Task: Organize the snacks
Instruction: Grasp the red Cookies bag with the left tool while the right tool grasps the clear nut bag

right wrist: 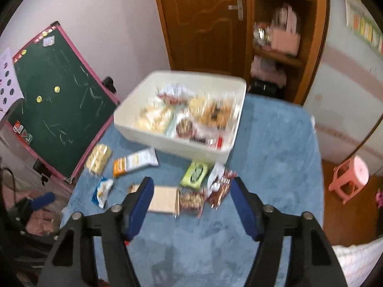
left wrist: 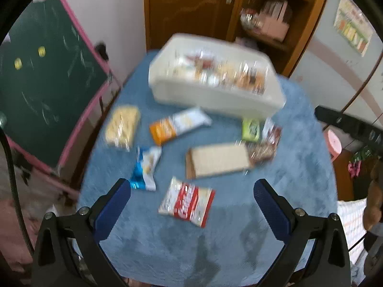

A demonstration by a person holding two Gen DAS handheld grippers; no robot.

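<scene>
A white bin (left wrist: 215, 100) (right wrist: 167, 141) holding several wrapped snacks stands at the far side of the blue-covered table (left wrist: 299, 167). Loose in front of it lie a yellow cracker pack (left wrist: 123, 125), an orange-and-white packet (left wrist: 177, 125), a blue-and-white packet (left wrist: 146, 167), a red-and-white packet (left wrist: 188, 202), a flat tan box (left wrist: 219, 159) (right wrist: 164, 199), a green packet (right wrist: 194, 174) and a brown packet (right wrist: 191, 199). My left gripper (left wrist: 191, 183) hangs open just above the red-and-white packet. My right gripper (right wrist: 191, 179) is open over the tan box and brown packet, touching nothing.
A green chalkboard (right wrist: 59, 100) with a pink frame leans at the table's left edge. Behind the bin are a wooden door (right wrist: 203, 24) and a shelf unit (right wrist: 282, 43). A pink stool (right wrist: 349, 179) stands on the floor to the right.
</scene>
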